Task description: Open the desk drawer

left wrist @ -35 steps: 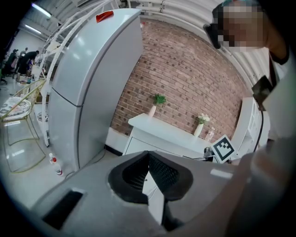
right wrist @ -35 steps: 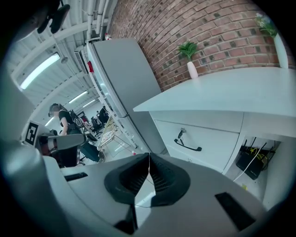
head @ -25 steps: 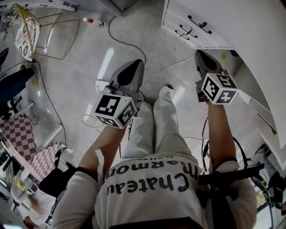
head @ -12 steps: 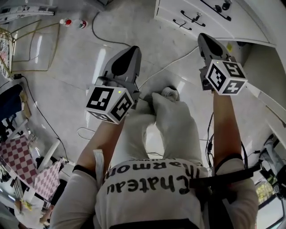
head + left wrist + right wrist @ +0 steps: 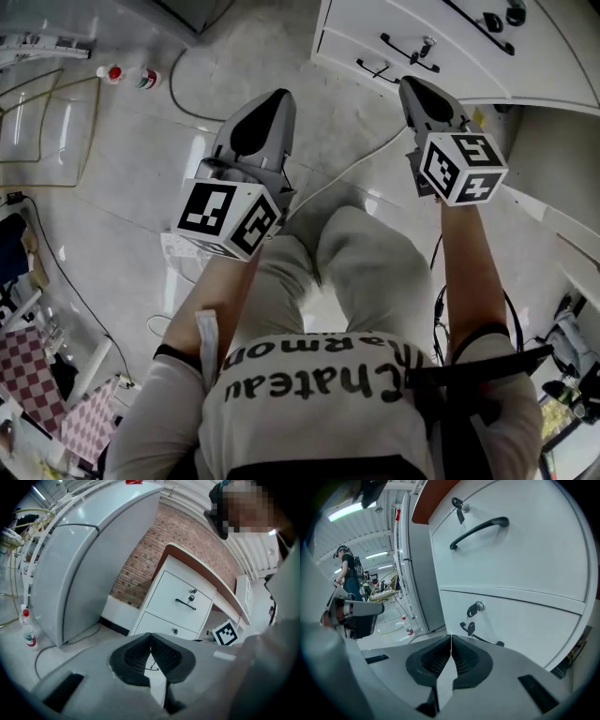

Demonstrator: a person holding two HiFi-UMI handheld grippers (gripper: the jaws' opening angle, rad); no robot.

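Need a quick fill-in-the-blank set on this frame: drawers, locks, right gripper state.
1. The right gripper has its jaws ____, with nothing between them.
2. The curved handle on the upper white drawer front is ____ in colour.
3. A ____ hangs from the round metal lock of the lower white drawer front.
4. The wall behind the desk is bare red ____.

Missing words: shut; black; key; brick.

Head view steeply down; left gripper view far, right gripper view close; desk drawers (image 5: 520, 564) shared.
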